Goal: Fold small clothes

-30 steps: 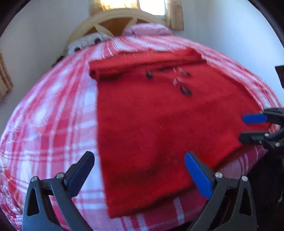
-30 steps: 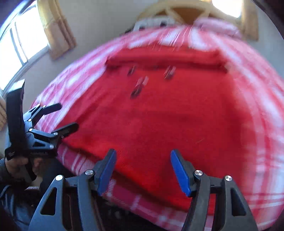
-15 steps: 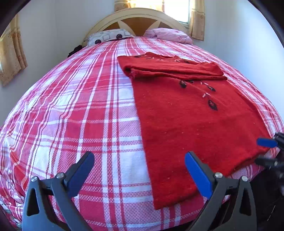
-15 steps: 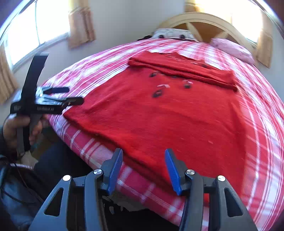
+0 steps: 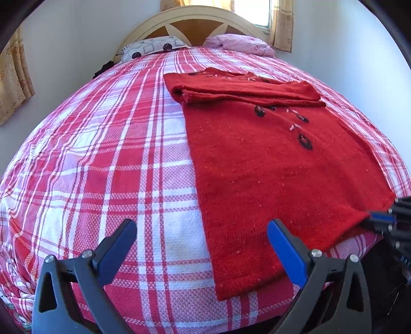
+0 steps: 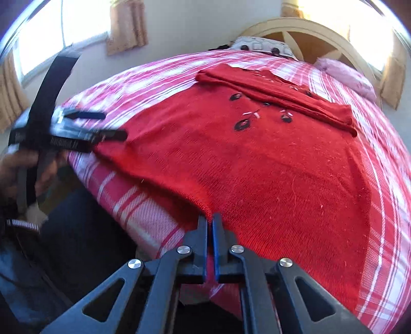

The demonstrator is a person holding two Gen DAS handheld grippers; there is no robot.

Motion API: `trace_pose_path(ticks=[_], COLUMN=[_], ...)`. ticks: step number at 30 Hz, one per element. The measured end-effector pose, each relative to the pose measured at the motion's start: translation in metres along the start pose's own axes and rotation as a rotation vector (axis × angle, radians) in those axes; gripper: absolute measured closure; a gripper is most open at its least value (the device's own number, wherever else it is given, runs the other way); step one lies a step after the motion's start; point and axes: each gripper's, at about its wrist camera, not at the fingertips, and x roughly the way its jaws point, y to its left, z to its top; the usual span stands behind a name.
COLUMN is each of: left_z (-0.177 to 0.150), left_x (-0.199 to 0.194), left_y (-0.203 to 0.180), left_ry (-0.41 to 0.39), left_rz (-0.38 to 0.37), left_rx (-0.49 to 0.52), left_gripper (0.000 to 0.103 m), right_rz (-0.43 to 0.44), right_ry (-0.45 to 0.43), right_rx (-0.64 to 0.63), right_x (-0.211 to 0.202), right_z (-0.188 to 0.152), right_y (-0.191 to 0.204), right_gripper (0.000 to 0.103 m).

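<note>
Left wrist view: left gripper [image 5: 201,240] hangs over the near edge of the bed, jaws spread wide, nothing between the blue pads. The left finger sits above bare plaid bedspread [image 5: 108,154]; the right finger sits over the near-left corner of the red sweater [image 5: 269,164]. No contact visible. The sweater lies flat on the right half of the bed, hem toward the near edge, top end far. Its sleeves are folded across the far end in a stacked band. Dark leaf-like motifs run down the chest. At the right frame edge the right gripper [image 5: 380,218] is closed against the sweater's near-right corner. Far end: cream headboard [image 5: 195,20], patterned pillow [image 5: 151,47] on the left, pink pillow [image 5: 239,43] on the right.

Right wrist view: right gripper [image 6: 209,221] — jaws have just been closing and now sit clamped together, pinching the hem edge of the sweater [image 6: 257,167] at the near edge of the bed. Knit bunches slightly into the fingertips. Rest of the garment lies flat, sleeves banded across the far end. At left, a hand [image 6: 18,167] holds the left gripper [image 6: 108,126] — fingers apart, the lower one just over the sweater's left corner; touching or not, cannot tell, that part is blurred. Bedspread [image 6: 133,197] drops off the near edge below it. Window with curtain on the far-left wall.
</note>
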Motion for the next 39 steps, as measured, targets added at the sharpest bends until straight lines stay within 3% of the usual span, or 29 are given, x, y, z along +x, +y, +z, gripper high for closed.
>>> trace_pose_path(ticks=[5,7,9,10,16,20,26,35,39], left_z=[-0.002,-0.003,-0.004,-0.005,-0.004,-0.004,-0.004,-0.011,-0.015], left_x=[0.007,0.012,0.015,0.014,0.016,0.017,0.018,0.013,0.008], left_y=[0.001,-0.001,-0.004,-0.005,-0.004,-0.005,-0.005,-0.009,-0.009], left_ry=[0.025,0.026,0.026,0.017,0.014,0.009,0.006,0.015,0.022], left_rz=[-0.025,-0.005,0.009,0.007,-0.004,-0.006,-0.008,-0.056,-0.083], left_rx=[-0.022,-0.012,0.005,0.006,0.0,-0.002,0.0,0.018,0.028], left_gripper=[0.0,0.0,0.0,0.0,0.0,0.0,0.0,0.002,0.007], right_rz=[0.01,0.055,0.105,0.101,0.019,-0.065,-0.06,-0.005,0.016], right_ry=[-0.009,-0.003,-0.006,-0.008,-0.123,-0.186,-0.115,-0.07,-0.073], right_rx=[-0.014,0.006,0.034,0.045,0.211,0.416,0.625,0.649,0.676], right_x=[0.0,-0.003,-0.011,-0.014,-0.052,-0.073,-0.059,-0.054,-0.057], right_z=[-0.001,-0.001,-0.002,-0.003,-0.011,-0.022,-0.048,-0.068,-0.078], right_y=[0.001,-0.003,-0.008,-0.01,-0.057,-0.106,-0.147,-0.144,-0.146], right_gripper=[0.095,0.081,0.05,0.046,0.045,0.045,0.045,0.045,0.051])
